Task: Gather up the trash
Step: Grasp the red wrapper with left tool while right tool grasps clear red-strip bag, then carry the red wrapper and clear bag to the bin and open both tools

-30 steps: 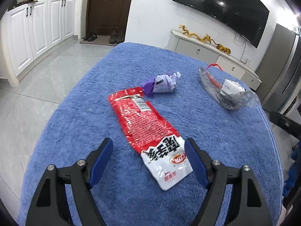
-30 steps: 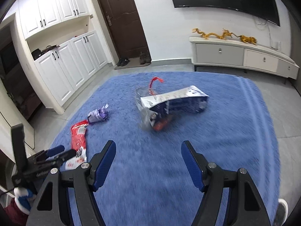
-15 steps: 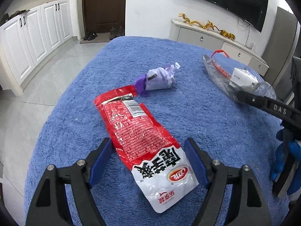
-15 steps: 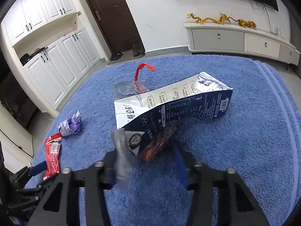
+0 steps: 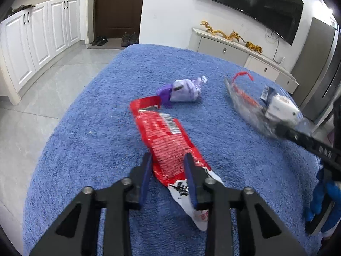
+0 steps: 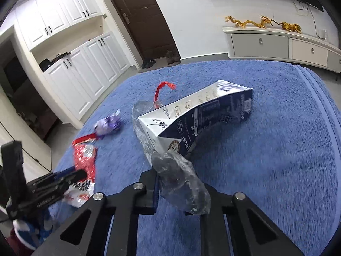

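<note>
My left gripper (image 5: 168,170) is shut on a red and white snack wrapper (image 5: 164,136) that lies on the blue cloth (image 5: 96,128). My right gripper (image 6: 177,181) is shut on a clear plastic bag (image 6: 181,181) that holds a white and navy milk carton (image 6: 204,119) and has a red drawstring (image 6: 162,89). The bag is raised a little off the cloth. A crumpled purple wrapper (image 5: 183,88) lies beyond the red one; it also shows in the right wrist view (image 6: 107,124). The right gripper and bag show at the right of the left wrist view (image 5: 264,111).
The blue cloth (image 6: 277,170) covers a table. White cabinets (image 5: 40,34) stand at the left, a brown door (image 5: 119,6) behind, a low white sideboard (image 5: 234,49) with gold dragon figures under a wall TV. Grey tile floor lies around the table.
My left gripper moved forward over the red wrapper and closed on it. My right gripper closed on the clear bag and lifted it with the carton.
</note>
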A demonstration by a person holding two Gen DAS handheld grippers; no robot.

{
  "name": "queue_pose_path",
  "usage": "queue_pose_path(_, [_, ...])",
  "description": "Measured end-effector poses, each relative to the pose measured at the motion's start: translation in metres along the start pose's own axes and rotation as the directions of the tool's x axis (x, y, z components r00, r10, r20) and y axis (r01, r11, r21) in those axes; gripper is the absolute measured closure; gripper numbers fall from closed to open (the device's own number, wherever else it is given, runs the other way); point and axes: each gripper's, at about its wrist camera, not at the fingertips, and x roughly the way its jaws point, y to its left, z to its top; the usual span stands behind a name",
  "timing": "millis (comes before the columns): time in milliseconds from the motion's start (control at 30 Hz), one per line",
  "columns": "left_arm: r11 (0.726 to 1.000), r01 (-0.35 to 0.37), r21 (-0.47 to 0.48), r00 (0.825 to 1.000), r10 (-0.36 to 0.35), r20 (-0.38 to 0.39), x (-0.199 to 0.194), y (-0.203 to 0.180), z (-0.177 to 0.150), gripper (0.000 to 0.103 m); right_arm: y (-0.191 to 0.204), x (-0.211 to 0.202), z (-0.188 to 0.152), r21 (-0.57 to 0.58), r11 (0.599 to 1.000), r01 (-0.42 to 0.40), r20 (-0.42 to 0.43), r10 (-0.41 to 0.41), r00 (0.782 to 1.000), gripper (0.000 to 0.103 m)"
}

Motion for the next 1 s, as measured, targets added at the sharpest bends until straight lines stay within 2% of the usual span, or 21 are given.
queue_pose_path(33, [1.0, 0.007, -0.01, 1.0, -0.007, 0.0, -0.001, 0.003, 0.0, 0.085, 0.0, -0.004, -0.003, 0.0, 1.0, -0.005, 0.0, 0.005, 1.0, 0.09])
queue_pose_path(167, [0.996, 0.061, -0.066, 0.998, -0.061, 0.007, -0.009, 0.016, -0.001, 0.089, 0.001, -0.021, -0.016, 0.008, 1.0, -0.025, 0.006, 0.025, 1.0, 0.091])
queue_pose_path(433, [0.994, 0.104, -0.027, 0.993, -0.102, 0.057, -0.045, 0.0, -0.005, 0.093, -0.004, -0.068, -0.032, 0.042, 0.993, -0.112, 0.034, 0.11, 0.993, 0.093])
queue_pose_path(567, [0.993, 0.12, -0.012, 0.989, -0.119, 0.086, -0.068, -0.007, -0.006, 0.095, 0.0, -0.1, -0.048, 0.019, 0.992, -0.129, 0.042, 0.128, 0.991, 0.093])
queue_pose_path(600, [0.992, 0.126, -0.01, 0.988, -0.124, 0.09, -0.073, -0.007, -0.007, 0.101, 0.001, -0.109, -0.053, 0.015, 0.991, -0.133, 0.044, 0.132, 0.99, 0.093])
queue_pose_path(633, [0.991, 0.131, -0.008, 0.987, -0.13, 0.093, -0.077, -0.007, -0.009, 0.102, 0.002, -0.118, -0.059, 0.01, 0.991, -0.137, 0.047, 0.136, 0.99, 0.093])
queue_pose_path(800, [0.988, 0.152, 0.011, 0.981, -0.152, 0.122, -0.104, -0.021, -0.011, 0.102, 0.004, -0.155, -0.084, 0.001, 0.992, -0.123, 0.07, 0.123, 0.99, 0.093])
queue_pose_path(1000, [0.98, 0.19, 0.054, 0.969, -0.196, 0.149, -0.131, -0.046, -0.014, 0.102, -0.015, -0.196, -0.108, 0.063, 0.995, -0.08, 0.145, 0.07, 0.987, 0.093])
